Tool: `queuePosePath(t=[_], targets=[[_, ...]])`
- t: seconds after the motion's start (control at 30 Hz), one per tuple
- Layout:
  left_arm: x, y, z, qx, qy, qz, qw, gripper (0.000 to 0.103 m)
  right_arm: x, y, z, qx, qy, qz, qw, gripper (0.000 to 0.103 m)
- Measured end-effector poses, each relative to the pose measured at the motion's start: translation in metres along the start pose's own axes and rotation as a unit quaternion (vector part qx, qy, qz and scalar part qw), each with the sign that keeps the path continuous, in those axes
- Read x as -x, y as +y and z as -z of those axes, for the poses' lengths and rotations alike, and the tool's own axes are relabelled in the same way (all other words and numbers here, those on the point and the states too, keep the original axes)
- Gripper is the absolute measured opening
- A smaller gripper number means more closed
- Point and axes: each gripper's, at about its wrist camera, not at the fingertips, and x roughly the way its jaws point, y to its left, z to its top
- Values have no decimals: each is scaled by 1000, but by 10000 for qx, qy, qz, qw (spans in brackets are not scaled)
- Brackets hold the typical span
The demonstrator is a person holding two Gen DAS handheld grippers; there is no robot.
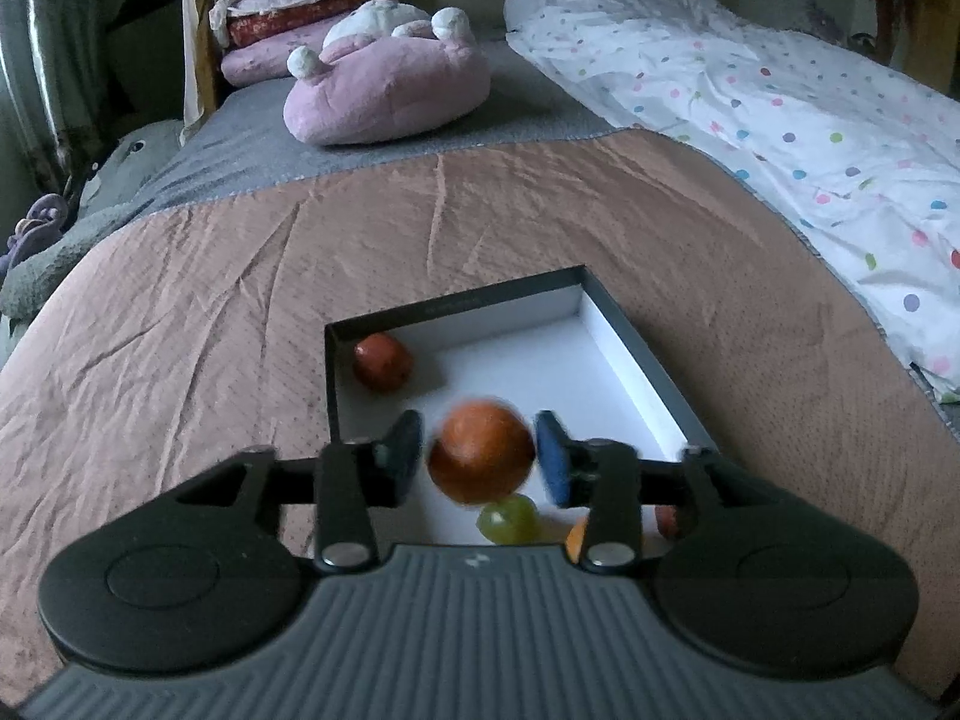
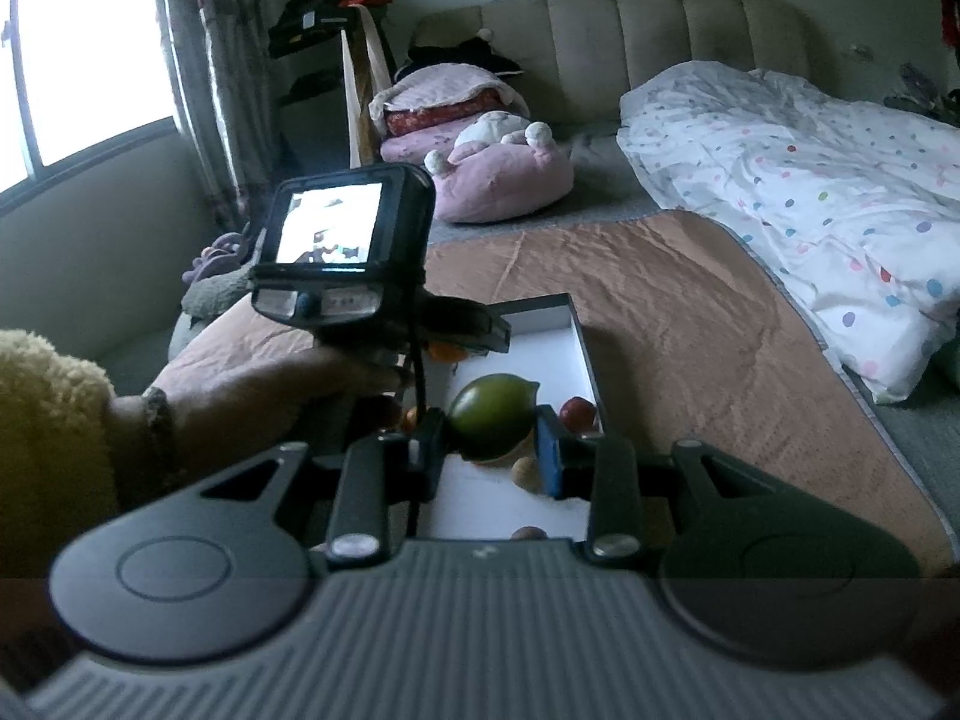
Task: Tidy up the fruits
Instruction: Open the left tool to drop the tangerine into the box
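On a bed spread with a wrinkled pink-brown cover (image 1: pixel 420 252), a person works 2 hand-held grippers over a shallow box (image 1: pixel 636 354) with dark walls and a white floor.

The left gripper (image 1: pixel 480 459) hovers above the near part of the box. Its jaws stand spread, with a slim gap on each side of a blurred orange (image 1: pixel 482 451) that sits between the blue pads (image 1: pixel 553 456) without being pressed. Below it in the box lie a green fruit (image 1: pixel 507 519), a sliver of another orange fruit (image 1: pixel 576 537) and a reddish one (image 1: pixel 666 519) half hidden behind the gripper's arm. A red fruit (image 1: pixel 382 361) rests alone in the box's far left corner.

The right gripper (image 2: pixel 491 450) pinches a green lemon-shaped fruit (image 2: pixel 493 417) between its 2 pads, holding it above the box (image 2: pixel 579 330). Under and around it, a red fruit (image 2: pixel 579 414) lies by the right wall and a small tan fruit (image 2: pixel 525 471) near the right pad.

From the right camera, a hand (image 2: pixel 258 390) with a fluffy yellow sleeve (image 2: pixel 48 450) grips the left tool, whose small screen (image 2: pixel 329 222) glows. Beyond sit a pink plush cushion (image 1: pixel 390 90) and a dotted white duvet (image 1: pixel 750 108).
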Motion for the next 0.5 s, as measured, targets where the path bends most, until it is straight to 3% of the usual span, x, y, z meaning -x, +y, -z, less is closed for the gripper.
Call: queuePosePath(t=[0.03, 0.5], targets=[[2, 0, 0, -12, -60, -42, 10000, 66, 0, 0, 0, -2, 4, 2, 10000, 34], [42, -1, -15, -67, -466, 67, 9989, 67, 1, 4, 1, 35, -13, -16, 10000, 34]])
